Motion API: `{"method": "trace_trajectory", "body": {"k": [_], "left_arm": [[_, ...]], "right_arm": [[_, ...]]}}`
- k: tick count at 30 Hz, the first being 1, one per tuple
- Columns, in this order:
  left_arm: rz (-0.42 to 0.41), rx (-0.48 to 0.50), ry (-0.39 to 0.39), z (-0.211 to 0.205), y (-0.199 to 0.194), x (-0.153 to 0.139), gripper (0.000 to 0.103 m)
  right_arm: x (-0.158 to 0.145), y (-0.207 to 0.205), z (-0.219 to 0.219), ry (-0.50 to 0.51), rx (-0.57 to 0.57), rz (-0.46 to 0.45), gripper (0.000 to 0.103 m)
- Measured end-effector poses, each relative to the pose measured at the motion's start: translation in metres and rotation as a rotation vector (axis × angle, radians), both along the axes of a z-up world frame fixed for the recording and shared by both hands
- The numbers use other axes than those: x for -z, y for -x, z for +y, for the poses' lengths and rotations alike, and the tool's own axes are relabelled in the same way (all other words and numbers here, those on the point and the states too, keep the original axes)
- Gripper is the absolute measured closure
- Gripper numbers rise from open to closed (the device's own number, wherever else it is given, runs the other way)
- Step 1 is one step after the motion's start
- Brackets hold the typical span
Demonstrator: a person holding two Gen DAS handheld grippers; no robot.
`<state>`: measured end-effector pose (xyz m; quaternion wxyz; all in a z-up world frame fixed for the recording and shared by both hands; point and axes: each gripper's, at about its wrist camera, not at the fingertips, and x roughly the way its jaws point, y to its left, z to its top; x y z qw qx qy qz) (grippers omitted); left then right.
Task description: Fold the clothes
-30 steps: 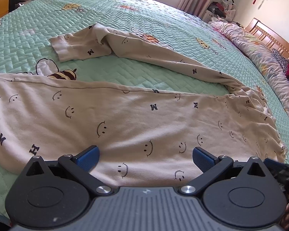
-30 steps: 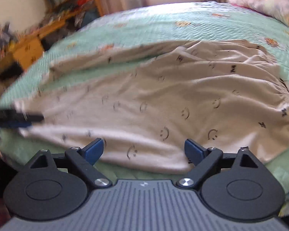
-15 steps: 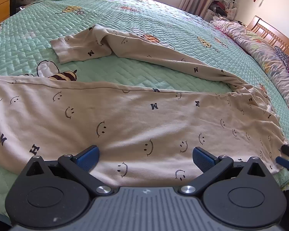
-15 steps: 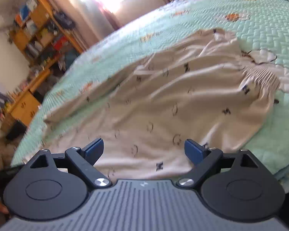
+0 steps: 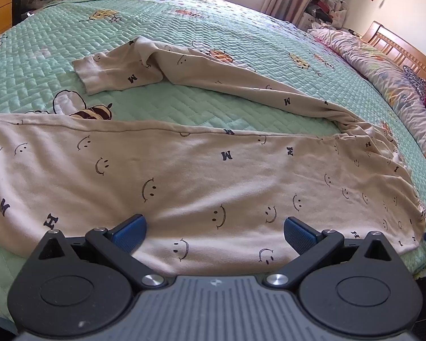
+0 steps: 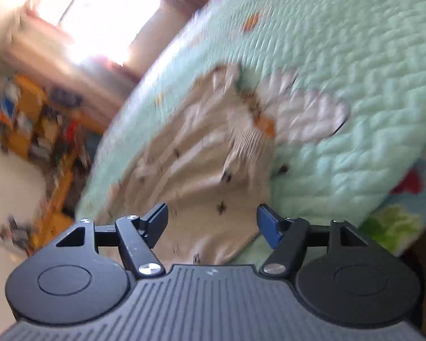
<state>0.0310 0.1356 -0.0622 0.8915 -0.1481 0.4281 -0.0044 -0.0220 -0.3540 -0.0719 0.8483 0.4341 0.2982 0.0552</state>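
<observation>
While both grippers hover with jaws apart, the trousers [image 5: 184,176] lie spread on the quilt [image 5: 56,37].
Left gripper [image 5: 214,227] sits over the near leg, the far leg lying ahead; right gripper [image 6: 211,217] — blurred view — faces the waistband [image 6: 250,139]. Pinch both fabric layers — then lift evenly.

I see beige smiley-print trousers [image 5: 201,176] spread flat across the green quilt [image 5: 184,28], far leg angled away
</observation>
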Motion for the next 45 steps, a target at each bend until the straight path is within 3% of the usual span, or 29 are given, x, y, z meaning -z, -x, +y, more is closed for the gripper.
{"method": "trace_trajectory", "body": {"k": [2, 10, 11, 12, 13, 14, 19, 23, 31, 35, 38, 45], "left_arm": [[0.011, -0.005, -0.019, -0.004, -0.002, 0.0, 0.001], [0.06, 0.004, -0.114, -0.019, -0.006, -0.001, 0.001], [0.065, 0.003, -0.115, -0.019, -0.006, -0.001, 0.001], [0.071, -0.001, -0.113, -0.019, -0.007, -0.001, 0.001], [0.077, -0.005, -0.11, -0.018, -0.007, -0.002, 0.001], [0.083, -0.009, -0.106, -0.018, -0.008, -0.002, 0.001], [0.11, -0.03, -0.089, -0.017, -0.011, -0.004, 0.001], [0.112, -0.03, -0.091, -0.017, -0.01, -0.004, 0.001], [0.119, -0.023, -0.078, -0.016, -0.01, -0.006, 0.001], [0.118, -0.021, -0.063, -0.014, -0.009, -0.006, 0.001], [0.117, -0.019, -0.059, -0.013, -0.009, -0.006, 0.001], [0.108, -0.02, -0.057, -0.013, -0.008, -0.007, 0.001]], "right_arm": [[0.001, 0.004, -0.011, -0.004, 0.059, -0.004, 0.024], [0.023, -0.036, -0.003, 0.002, -0.002, -0.01, 0.024], [0.023, -0.039, 0.0, 0.006, -0.008, -0.016, 0.031], [0.023, -0.041, 0.001, 0.007, -0.02, -0.017, 0.053], [0.024, -0.042, 0.002, 0.007, -0.033, -0.017, 0.066], [0.024, -0.042, 0.003, 0.007, -0.046, -0.017, 0.094], [0.016, -0.027, -0.001, 0.045, -0.034, -0.043, 0.093], [0.017, -0.015, -0.004, 0.13, -0.054, 0.048, 0.093], [0.034, -0.014, -0.018, 0.011, -0.012, 0.058, 0.092], [0.033, -0.012, -0.026, -0.045, 0.029, 0.041, 0.08], [0.024, -0.01, -0.024, -0.009, 0.037, 0.007, 0.066], [-0.001, -0.023, 0.002, 0.057, -0.096, -0.078, 0.063]]}}
